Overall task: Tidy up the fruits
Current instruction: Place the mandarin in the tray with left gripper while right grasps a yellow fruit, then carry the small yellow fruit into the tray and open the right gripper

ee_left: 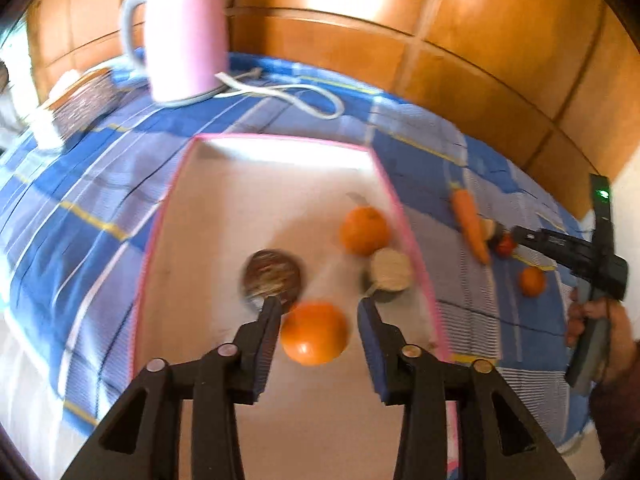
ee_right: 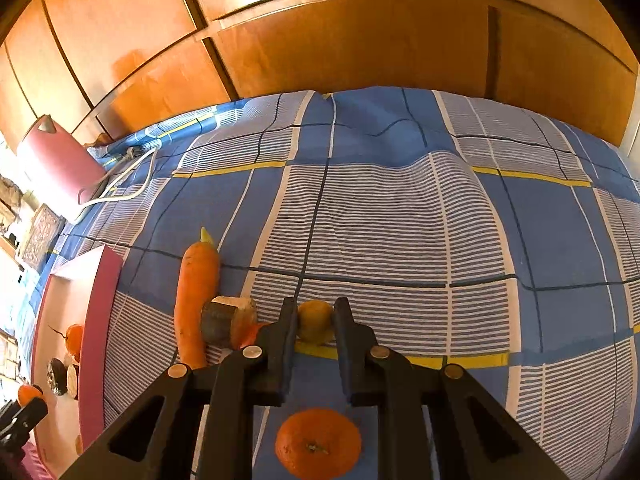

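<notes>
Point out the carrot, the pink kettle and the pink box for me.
carrot (ee_right: 196,300): right wrist view, middle of its body.
pink kettle (ee_left: 184,36): left wrist view, its side wall.
pink box (ee_left: 404,220): left wrist view, its right rim.

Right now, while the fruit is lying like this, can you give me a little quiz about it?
1. True or false: the carrot lies inside the pink-rimmed tray.
2. Pick one: what are the jaws of the right gripper pinching? A) a small yellow fruit B) a banana C) the carrot
3. Fill the gap: the kettle at the back of the cloth is ____ in colour.

Key: 1 false, it lies on the cloth beside the tray. 2 A. 3 pink.
</notes>
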